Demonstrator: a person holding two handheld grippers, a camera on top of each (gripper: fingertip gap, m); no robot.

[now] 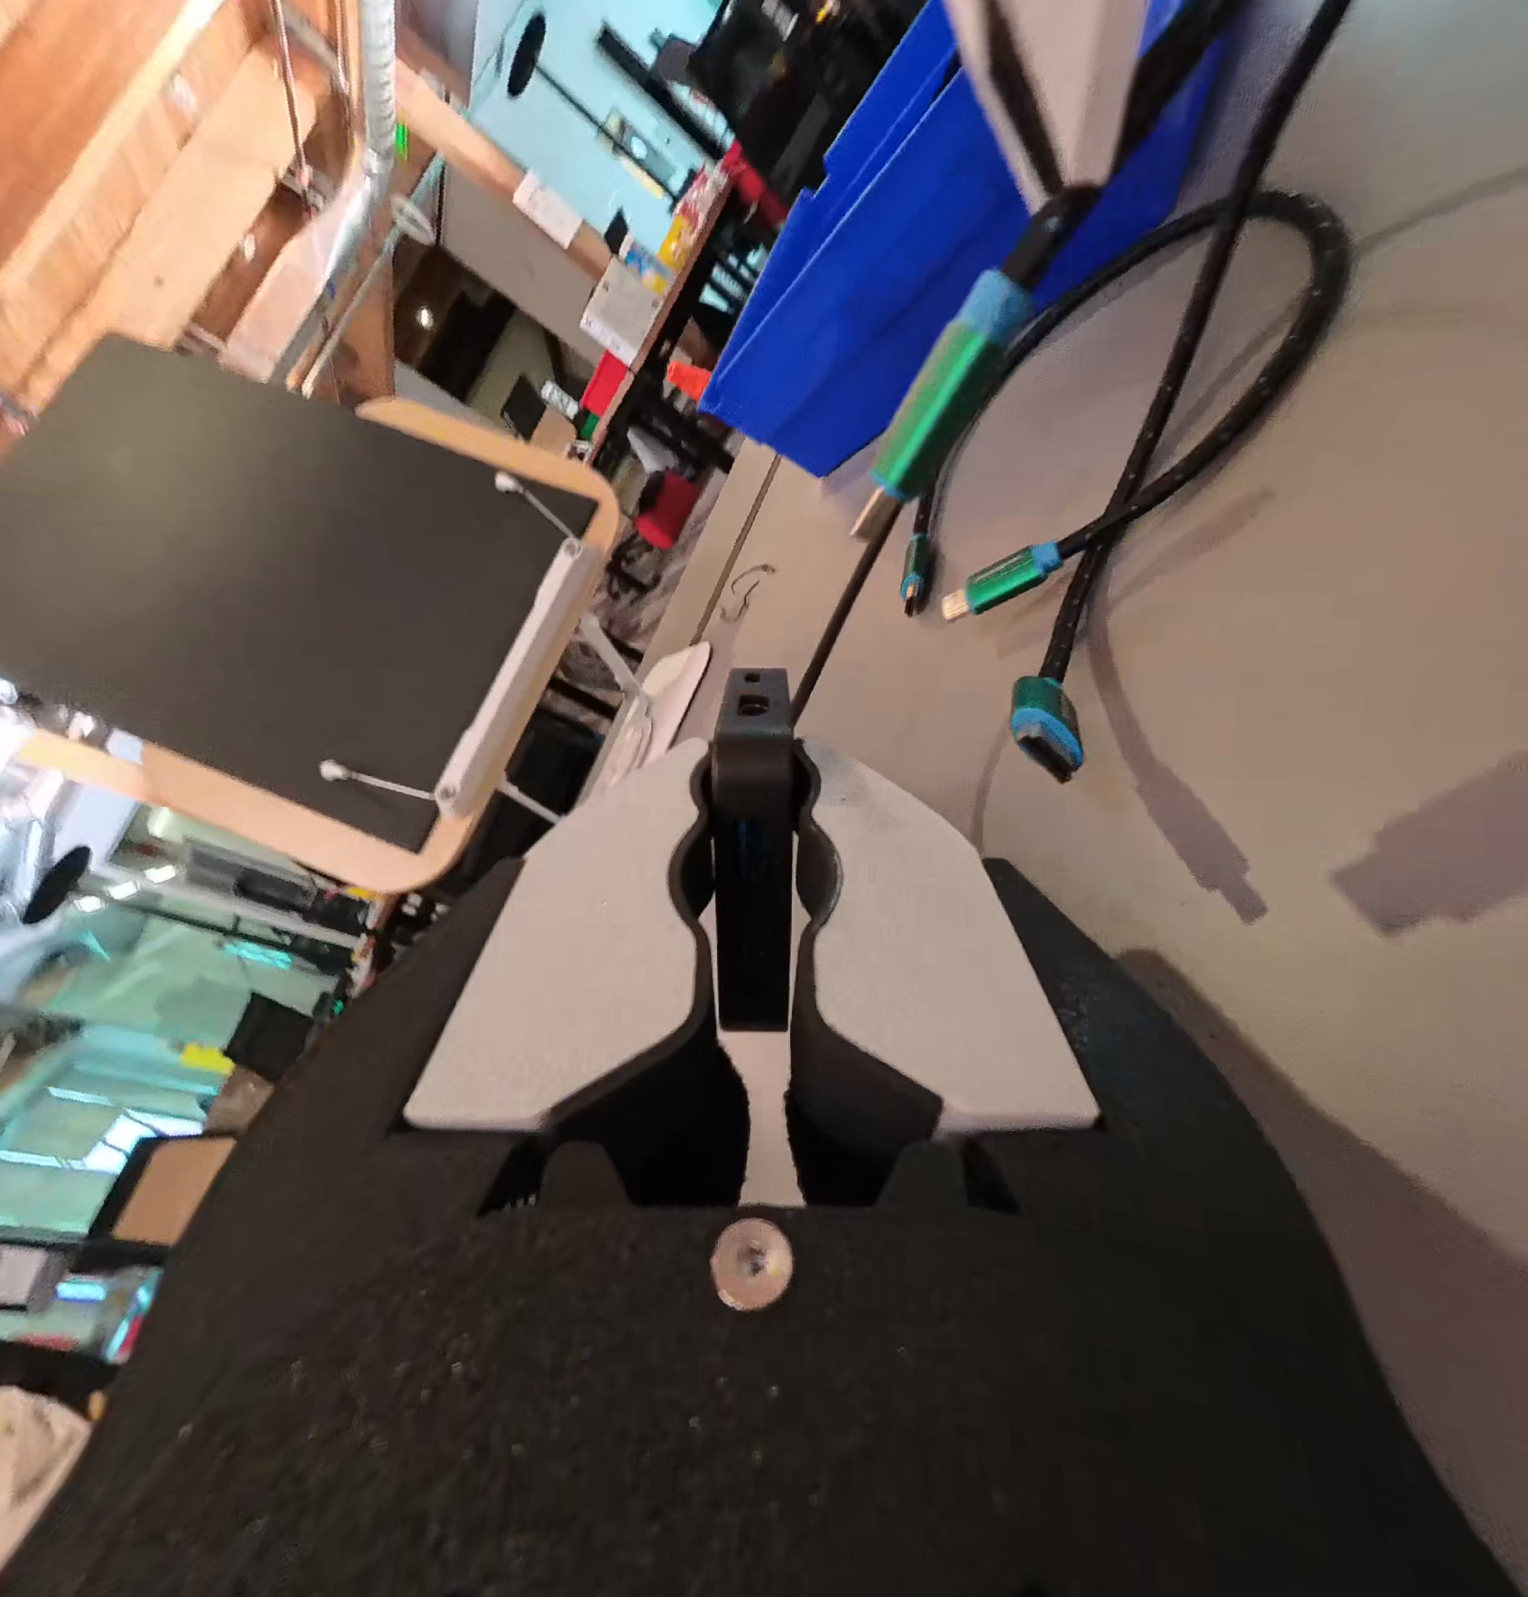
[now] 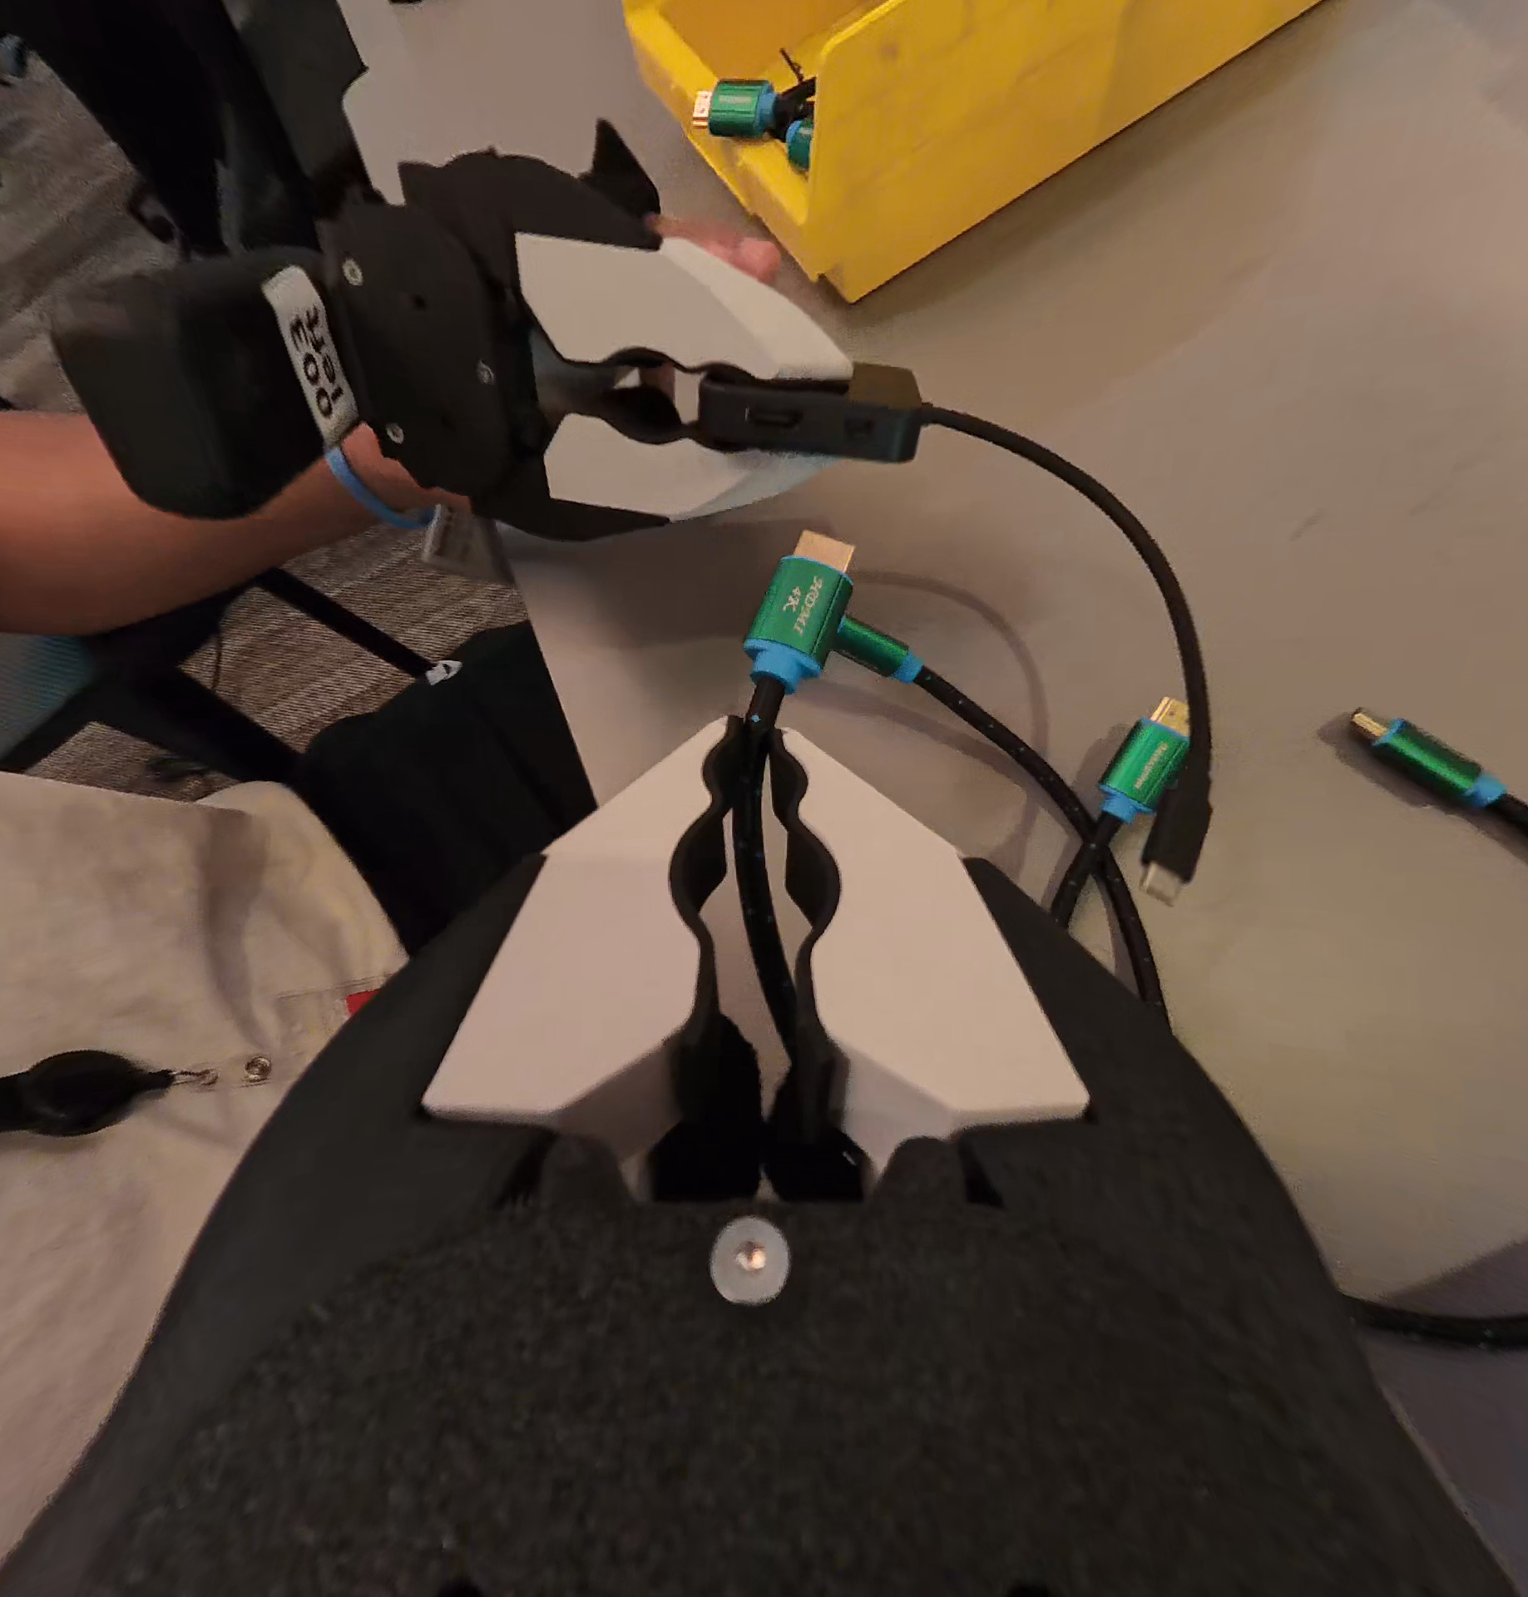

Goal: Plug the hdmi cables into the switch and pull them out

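Note:
My left gripper (image 1: 753,760) is shut on the black HDMI switch (image 1: 751,855), held edge-on above the grey table. In the right wrist view the left gripper (image 2: 829,406) holds the switch (image 2: 816,416) level, its port facing me, its black lead (image 2: 1158,588) curving down to the table. My right gripper (image 2: 753,734) is shut on the braided cable (image 2: 764,864) just behind a green and blue HDMI plug (image 2: 799,609), which points up toward the switch, a short gap below it. The same plug (image 1: 937,406) shows in the left wrist view under the right gripper's fingers (image 1: 1054,104).
Other green HDMI plugs lie on the table (image 2: 1348,389): one (image 2: 1145,760) to the right, another (image 2: 1425,760) farther right, one (image 1: 1002,579) in the left wrist view. A yellow bin (image 2: 959,147) holds more plugs. A blue bin (image 1: 846,302) stands behind. A chair (image 1: 250,596) is beside the table. Some 10 cm of space lies between my two pairs of fingers.

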